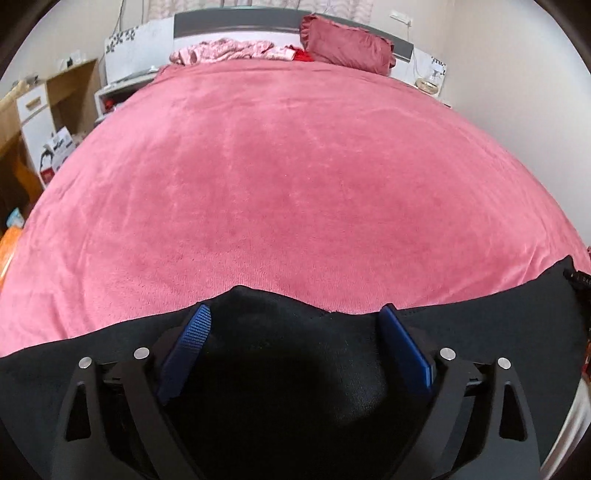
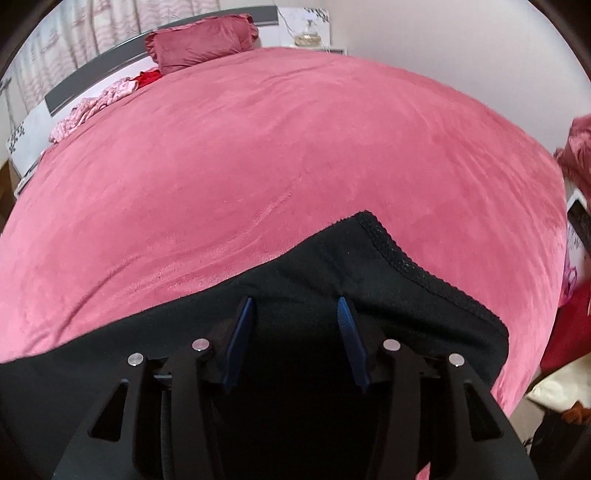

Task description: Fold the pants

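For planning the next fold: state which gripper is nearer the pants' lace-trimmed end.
Right. The right gripper hovers beside the lace-trimmed end of the black pants; the left gripper is farther along them.

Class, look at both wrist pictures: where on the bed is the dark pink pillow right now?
The dark pink pillow lies at the far end of the bed against the headboard, beside the crumpled pink clothes, far from the black pants at the near edge.

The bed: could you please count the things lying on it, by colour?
Black: 1, the pants at the near edge
Dark pink: 1, the pillow
Light pink: 1, the crumpled cloth
Red: 1, a small cloth
Total: 4
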Demonstrator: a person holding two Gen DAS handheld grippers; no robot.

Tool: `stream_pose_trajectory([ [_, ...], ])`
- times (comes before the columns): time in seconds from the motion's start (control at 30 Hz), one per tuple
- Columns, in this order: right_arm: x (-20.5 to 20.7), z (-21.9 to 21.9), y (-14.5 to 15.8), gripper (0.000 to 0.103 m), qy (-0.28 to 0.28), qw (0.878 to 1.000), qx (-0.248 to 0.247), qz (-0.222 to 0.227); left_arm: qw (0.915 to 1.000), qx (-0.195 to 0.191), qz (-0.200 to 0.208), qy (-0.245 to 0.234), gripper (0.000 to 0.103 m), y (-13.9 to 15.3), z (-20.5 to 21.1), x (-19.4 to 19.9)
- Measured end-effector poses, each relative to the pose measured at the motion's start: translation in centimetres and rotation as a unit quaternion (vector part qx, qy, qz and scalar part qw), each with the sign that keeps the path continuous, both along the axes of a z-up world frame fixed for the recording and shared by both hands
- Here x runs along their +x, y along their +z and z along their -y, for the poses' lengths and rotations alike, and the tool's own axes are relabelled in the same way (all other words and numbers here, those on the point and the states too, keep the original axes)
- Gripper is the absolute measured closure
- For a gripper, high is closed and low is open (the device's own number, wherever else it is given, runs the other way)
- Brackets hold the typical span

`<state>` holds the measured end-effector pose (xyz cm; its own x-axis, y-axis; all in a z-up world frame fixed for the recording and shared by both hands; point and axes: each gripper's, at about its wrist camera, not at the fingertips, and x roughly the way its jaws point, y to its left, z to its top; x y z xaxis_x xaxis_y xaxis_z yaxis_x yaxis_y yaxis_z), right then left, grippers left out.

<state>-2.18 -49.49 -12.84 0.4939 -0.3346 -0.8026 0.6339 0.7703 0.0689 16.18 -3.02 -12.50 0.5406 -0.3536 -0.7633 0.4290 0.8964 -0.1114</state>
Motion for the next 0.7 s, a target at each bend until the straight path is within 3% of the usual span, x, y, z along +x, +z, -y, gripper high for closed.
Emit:
stream_pose_trajectory([
  [0.17,-0.5,-0.3,1.4,0.053,-0.028,1.000,0.010,0.005,0.9999,0.010,0.007,0.002,0.007,0.2,-0.7,-2.1],
  [0.2,-1.0,-1.2,2.2,0.048,-0.032,0.999,0.017,0.014,0.9999,0.010,0.006,0.001,0.007,0.3,-1.0,-3.2],
  [0.27,-1.7,-3.6,3.7,0.047,-0.012,0.999,0.016,0.041,1.0000,0.003,0.007,0.001,0.007,0.6,-1.8,-4.9],
  [0.37,-2.2,-9.5,5.1,0.047,0.051,0.997,0.001,0.055,0.9997,-0.013,0.019,0.011,0.007,1.0,-3.5,-8.2],
  [0.43,-2.2,-13.6,5.1,0.047,0.097,0.993,0.016,0.063,0.9997,-0.026,-0.002,0.000,0.007,0.8,-4.2,-9.2],
  [0.5,-1.7,-17.1,4.7,0.047,0.141,0.987,0.034,0.064,0.9997,-0.023,0.004,-0.006,0.007,1.0,-4.8,-10.2],
  [0.63,0.0,-23.6,3.3,0.047,0.247,0.968,0.029,0.033,0.9999,-0.010,-0.008,0.012,0.007,0.9,-6.2,-10.3],
  [0.7,0.7,-25.4,2.3,0.036,0.280,0.960,0.004,0.000,0.9997,-0.008,-0.021,0.010,0.007,0.3,-6.4,-10.5],
])
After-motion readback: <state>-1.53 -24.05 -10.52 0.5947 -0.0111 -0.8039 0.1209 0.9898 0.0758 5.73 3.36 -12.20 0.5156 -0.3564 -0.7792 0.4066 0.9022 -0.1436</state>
